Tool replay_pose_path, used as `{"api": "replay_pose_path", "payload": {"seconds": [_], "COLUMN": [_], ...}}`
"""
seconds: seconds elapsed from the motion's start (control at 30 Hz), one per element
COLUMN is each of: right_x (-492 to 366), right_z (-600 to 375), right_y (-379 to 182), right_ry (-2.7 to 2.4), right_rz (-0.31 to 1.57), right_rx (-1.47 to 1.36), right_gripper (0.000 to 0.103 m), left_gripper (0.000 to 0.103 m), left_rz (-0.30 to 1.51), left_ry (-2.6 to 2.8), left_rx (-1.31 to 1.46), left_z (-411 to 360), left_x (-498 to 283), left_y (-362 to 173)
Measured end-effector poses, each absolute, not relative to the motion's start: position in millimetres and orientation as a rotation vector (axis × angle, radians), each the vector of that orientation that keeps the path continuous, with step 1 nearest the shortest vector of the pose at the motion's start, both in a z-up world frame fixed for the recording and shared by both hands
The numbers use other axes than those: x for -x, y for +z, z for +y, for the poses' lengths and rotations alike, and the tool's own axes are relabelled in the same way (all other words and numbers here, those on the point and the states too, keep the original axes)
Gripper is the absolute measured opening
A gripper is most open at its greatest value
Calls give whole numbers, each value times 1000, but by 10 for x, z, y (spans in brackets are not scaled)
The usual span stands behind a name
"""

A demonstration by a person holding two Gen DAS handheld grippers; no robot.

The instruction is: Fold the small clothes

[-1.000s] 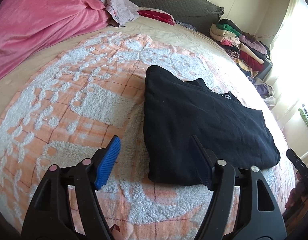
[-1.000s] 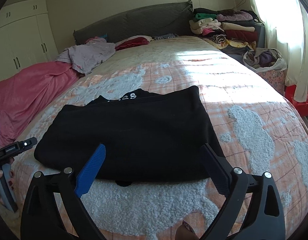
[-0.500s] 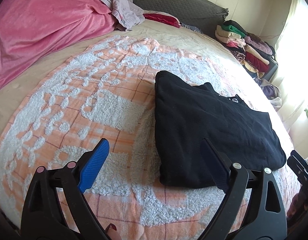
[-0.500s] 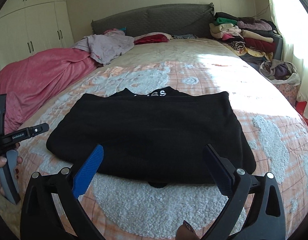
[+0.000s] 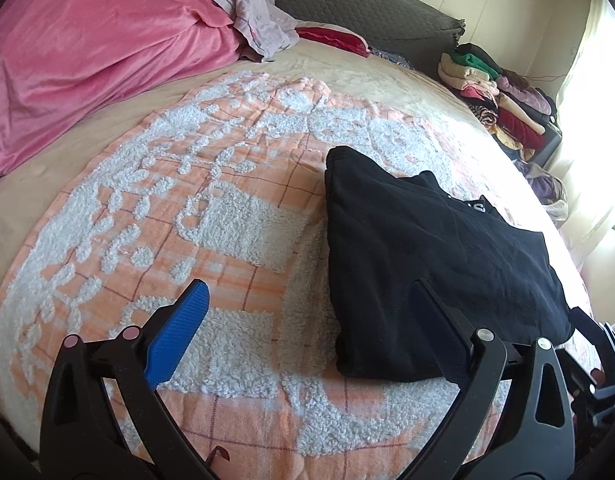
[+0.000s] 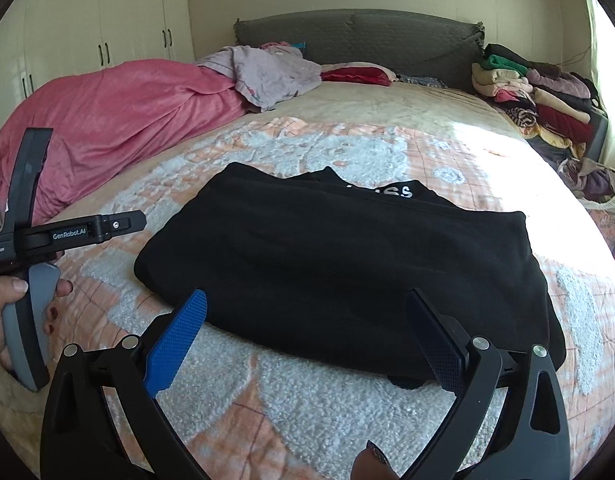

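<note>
A folded black garment [image 5: 435,264] [image 6: 347,264] with white lettering near its far edge lies flat on the orange and white bedspread [image 5: 187,216]. My left gripper [image 5: 307,304] hovers at the garment's near left corner, its jaws opening wide, with nothing pressed between the pads. In the right wrist view my right gripper [image 6: 307,312] stands open just in front of the garment's near edge, holding nothing. The left gripper's body [image 6: 67,232] shows at the left there, held by a hand [image 6: 3,304].
A pink blanket [image 5: 87,52] is heaped at the bed's left, with a lilac cloth [image 6: 267,72] and a red pillow [image 6: 355,74] by the grey headboard [image 6: 355,36]. Stacked folded clothes [image 6: 535,92] sit at the far right. White wardrobes [image 6: 99,20] stand behind.
The left gripper's jaws have spread wider and let the garment's corner lie free. The right gripper slid left along the garment's near edge and rolled level.
</note>
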State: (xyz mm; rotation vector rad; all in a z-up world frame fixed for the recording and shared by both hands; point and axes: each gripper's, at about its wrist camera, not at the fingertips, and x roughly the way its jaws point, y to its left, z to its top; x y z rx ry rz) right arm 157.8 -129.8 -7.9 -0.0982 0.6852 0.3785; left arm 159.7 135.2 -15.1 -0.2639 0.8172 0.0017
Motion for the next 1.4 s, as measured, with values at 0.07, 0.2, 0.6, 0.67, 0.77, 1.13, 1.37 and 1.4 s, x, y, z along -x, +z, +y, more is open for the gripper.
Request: {"api": "replay_pose_path", "payload": {"seconds": [0.07, 0.2, 0.6, 0.67, 0.77, 1.13, 1.37, 1.4], "right_x": [-1578, -1583, -1619, -1633, -1655, -1775, -1898, -1914], "right_z": [-1207, -1018, -463, -406, -331, -124, -23, -8], "right_y": [-94, -131, -443, -499, -570, -790, -848, -854], "right_ry": [395, 425, 493, 499, 501, 475, 437, 432], "right_rz": [686, 682, 710, 717, 724, 727, 714, 711], "right_rx": [114, 159, 341, 361, 388, 471, 505, 512], "right_gripper": [98, 98, 98, 98, 98, 98, 98, 98], "left_gripper": [93, 93, 93, 93, 93, 93, 93, 93], "left_rz": [826, 843, 866, 874, 891, 919, 922, 927], "left_ry": [3, 7, 58, 59, 60, 79, 96, 95], "left_rx": [267, 275, 210, 202, 205, 200, 261, 269], "left_z": [1369, 1396, 1418, 1416, 1432, 1420, 1573, 1588], "left_x": [-1604, -1628, -1868, -1914, -1985, -2143, -2392, -2433], "left_y": [-164, -191, -232, -249, -277, -354, -355, -364]}}
